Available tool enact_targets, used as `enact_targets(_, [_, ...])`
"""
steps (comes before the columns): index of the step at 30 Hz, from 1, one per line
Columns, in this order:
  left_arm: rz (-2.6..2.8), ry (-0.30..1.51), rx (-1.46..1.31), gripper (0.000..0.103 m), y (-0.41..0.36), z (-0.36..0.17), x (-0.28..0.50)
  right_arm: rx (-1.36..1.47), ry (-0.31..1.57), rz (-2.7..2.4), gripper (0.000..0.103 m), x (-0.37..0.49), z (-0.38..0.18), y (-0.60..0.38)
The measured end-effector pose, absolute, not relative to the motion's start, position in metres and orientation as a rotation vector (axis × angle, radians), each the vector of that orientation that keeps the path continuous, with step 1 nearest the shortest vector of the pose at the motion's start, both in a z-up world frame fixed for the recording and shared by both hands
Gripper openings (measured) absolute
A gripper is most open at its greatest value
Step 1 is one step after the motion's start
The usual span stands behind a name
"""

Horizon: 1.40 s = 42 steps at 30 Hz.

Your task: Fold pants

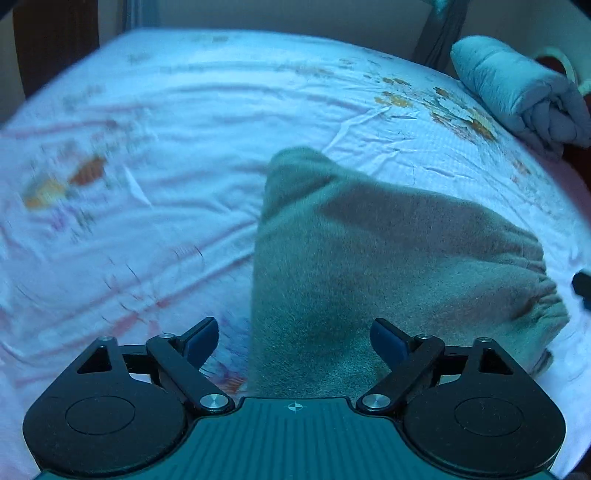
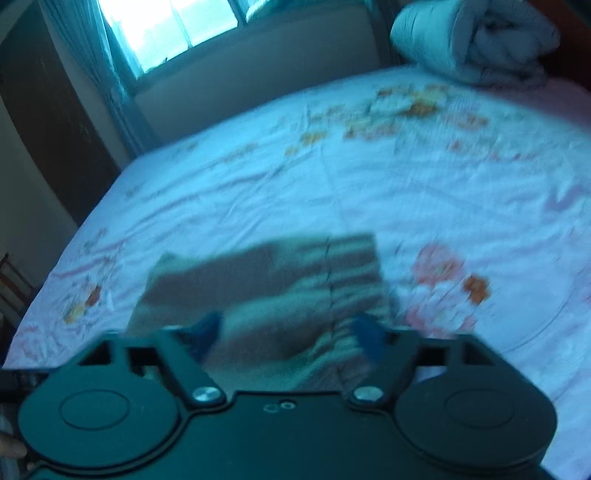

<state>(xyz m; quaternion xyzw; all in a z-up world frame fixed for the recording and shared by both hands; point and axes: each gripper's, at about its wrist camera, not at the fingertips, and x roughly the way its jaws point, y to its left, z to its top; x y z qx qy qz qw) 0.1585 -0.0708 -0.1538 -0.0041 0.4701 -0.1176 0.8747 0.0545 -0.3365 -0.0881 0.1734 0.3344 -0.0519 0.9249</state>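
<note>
The grey-brown fleece pants [image 1: 369,258] lie folded into a compact bundle on the floral bed sheet [image 1: 184,129], with the gathered elastic waistband at the right end. My left gripper [image 1: 294,341] hovers over the bundle's near edge. It is open, its blue pads [image 1: 201,341] wide apart and pressing on nothing. In the blurred right wrist view the pants [image 2: 266,288] show a ribbed band on their right side. My right gripper [image 2: 287,334] stands open just above their near edge, and its pads [image 2: 369,334] grip no cloth.
A rolled grey quilt [image 1: 517,88] [image 2: 476,40] lies at the bed's far right corner. A window with a curtain [image 2: 177,26] and a dark wooden cabinet [image 2: 48,122] stand beyond the far left side. A small dark object [image 1: 583,284] pokes in at the right edge.
</note>
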Motion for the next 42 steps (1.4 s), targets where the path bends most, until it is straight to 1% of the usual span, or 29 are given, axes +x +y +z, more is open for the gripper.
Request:
enact_targets(1, [-0.24, 0.972, 0.01, 0.099, -0.072, -0.149, 0.158, 0.337, 0.671, -0.126, 0.086, 0.053, -0.085, -0.337])
enact_targets(2, [-0.236, 0.962, 0.02, 0.1, -0.072, -0.145, 0.158, 0.321, 0.669, -0.139, 0.086, 0.052, -0.085, -0.34])
enact_targets(9, [-0.21, 0.906, 0.084, 0.101, -0.078, -0.12, 0.15, 0.323, 0.69, -0.181, 0.086, 0.047, -0.087, -0.351])
enact_targets(19, [-0.227, 0.819, 0.1, 0.103, -0.086, -0.088, 0.142, 0.249, 0.644, -0.169, 0.087, 0.04, -0.062, -0.34])
enact_targets(34, [-0.206, 0.822, 0.1, 0.103, -0.08, -0.092, 0.141, 0.216, 0.634, -0.171, 0.087, 0.037, -0.056, -0.336])
enact_targets(42, [-0.165, 0.904, 0.041, 0.103, -0.043, -0.12, 0.144, 0.268, 0.672, -0.199, 0.089, 0.031, -0.069, -0.352])
